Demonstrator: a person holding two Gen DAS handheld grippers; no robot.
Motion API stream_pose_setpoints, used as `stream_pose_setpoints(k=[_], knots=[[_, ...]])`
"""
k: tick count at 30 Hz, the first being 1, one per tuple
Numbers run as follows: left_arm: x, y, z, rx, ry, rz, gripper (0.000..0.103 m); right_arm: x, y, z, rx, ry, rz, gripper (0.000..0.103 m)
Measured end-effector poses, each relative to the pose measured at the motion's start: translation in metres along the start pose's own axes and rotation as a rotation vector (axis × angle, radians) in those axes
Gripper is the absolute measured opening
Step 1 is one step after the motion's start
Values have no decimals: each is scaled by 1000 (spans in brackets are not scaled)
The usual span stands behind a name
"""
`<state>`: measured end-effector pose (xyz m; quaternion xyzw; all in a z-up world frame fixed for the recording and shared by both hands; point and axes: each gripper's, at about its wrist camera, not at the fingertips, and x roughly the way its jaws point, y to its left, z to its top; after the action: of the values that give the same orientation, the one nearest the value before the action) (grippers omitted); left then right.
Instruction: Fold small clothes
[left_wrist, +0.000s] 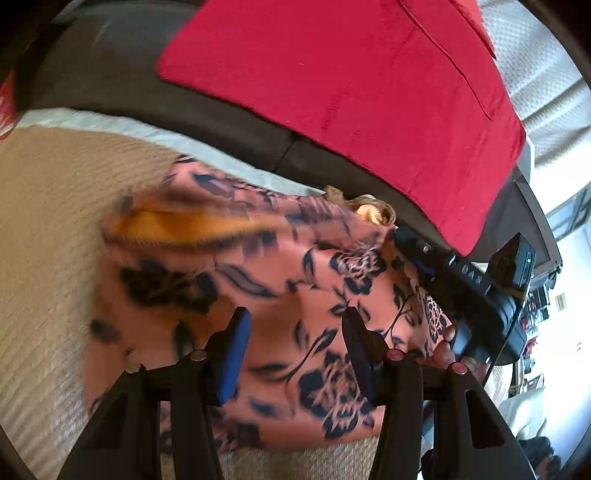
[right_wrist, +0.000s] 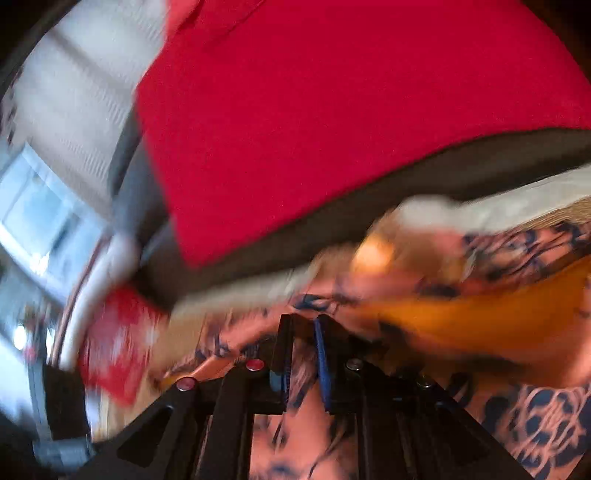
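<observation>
L wrist view: left gripper (left_wrist: 295, 332) at bottom centre, jaws apart w/ a clear gap, nothing pinched; the blue pad (left_wrist: 234, 358) sits on the lower-left finger. Under and past it lies the garment (left_wrist: 280, 273), salmon-pink cloth w/ a dark floral print, spread over the middle of the frame on a tan woven mat (left_wrist: 48, 229). An orange lining strip (left_wrist: 177, 225) shows at centre-left, blurred. Right gripper (left_wrist: 410, 245) comes in from the right edge, tip at the garment's upper-right edge, near a bit of pale frill. A red cushion (left_wrist: 351, 85) fills the top centre and right, on a dark brown sofa (left_wrist: 110, 81). White textured fabric in the top right corner.

R wrist view: v. blurred. Right gripper (right_wrist: 303, 354) at bottom centre, fingers drawn close together, clamped on a fold of the garment (right_wrist: 535, 413); printed cloth runs between the pads and down below them. Orange lining (right_wrist: 480, 321) at centre-right. Red cushion (right_wrist: 332, 110) across the top, sofa (right_wrist: 369, 206) beneath it. Bright window (right_wrist: 40, 210) at left. Red-and-white patterned thing at lower left, can't tell what.
</observation>
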<state>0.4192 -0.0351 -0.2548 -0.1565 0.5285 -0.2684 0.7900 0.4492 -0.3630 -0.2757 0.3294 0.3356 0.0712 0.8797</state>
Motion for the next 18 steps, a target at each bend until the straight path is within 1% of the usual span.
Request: stream_pose_setpoints(k=[2, 4, 6, 9, 10, 11, 13, 16, 17, 18], knots=[[10, -5, 7, 25, 6, 0, 52, -5, -11, 6, 50, -65, -24, 15], [17, -5, 15, 36, -10, 37, 52, -10, -15, 10, 58, -72, -37, 15], [23, 3, 26, 29, -56, 106, 52, -17, -13, 15, 35, -52, -41, 15], [28, 29, 38, -53, -63, 216, 52, -42, -11, 21, -13, -41, -87, 15], [30, 34, 40, -68, -63, 219, 52, -49, -13, 22, -14, -35, -109, 15], [29, 38, 40, -79, -64, 202, 52, -52, -16, 22, -12, -30, -142, 15], [25, 37, 40, -73, -69, 208, 52, -59, -38, 21, 9, -21, -250, 15], [13, 29, 34, -41, -79, 247, 52, -43, -75, 15, 67, 58, -356, 15], [6, 25, 31, -39, -87, 234, 52, -39, -87, 11, 107, 74, -341, 13], [0, 22, 28, -35, -98, 217, 52, -45, -90, 10, 129, 49, -312, 13]])
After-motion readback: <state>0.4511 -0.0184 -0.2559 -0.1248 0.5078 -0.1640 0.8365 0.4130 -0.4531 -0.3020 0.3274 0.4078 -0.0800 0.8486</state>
